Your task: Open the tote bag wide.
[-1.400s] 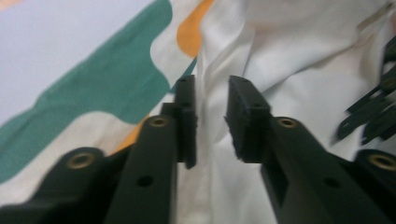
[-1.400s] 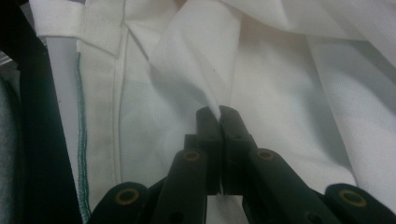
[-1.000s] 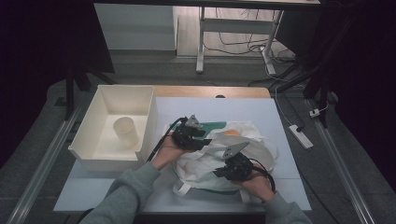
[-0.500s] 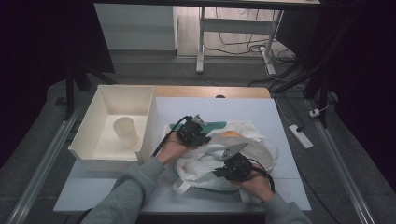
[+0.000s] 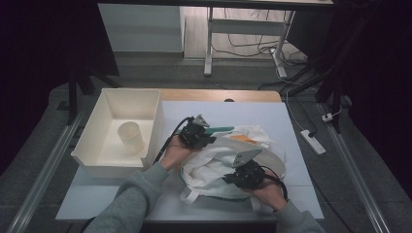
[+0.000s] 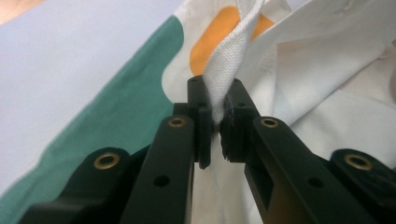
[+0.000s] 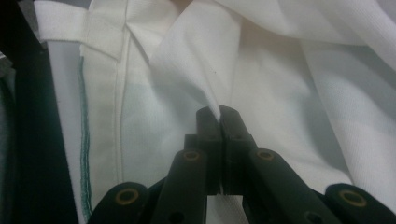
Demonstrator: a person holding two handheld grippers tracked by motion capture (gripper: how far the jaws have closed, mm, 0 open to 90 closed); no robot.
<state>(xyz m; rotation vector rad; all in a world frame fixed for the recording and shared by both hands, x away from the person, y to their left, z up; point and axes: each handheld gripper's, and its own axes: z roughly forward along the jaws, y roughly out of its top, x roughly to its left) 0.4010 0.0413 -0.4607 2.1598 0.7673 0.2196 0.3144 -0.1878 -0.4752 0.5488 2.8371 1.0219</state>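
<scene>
While the left gripper (image 6: 215, 105) clamps the white woven strap (image 6: 229, 56), the right gripper (image 7: 219, 116), toward four o'clock, probably pinches the white cloth bag (image 5: 218, 165).

high: above, forward-down | gripper views: close | shared: white bag (image 5: 218, 165)

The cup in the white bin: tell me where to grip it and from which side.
Judging from the high view, take the cup by its rim, coming straight down from above. It stands upright and alone in the white bin, open mouth facing up, and the bin's walls would likely block a sideways approach. One jaw inside, one outside the wall should hold it.
</scene>
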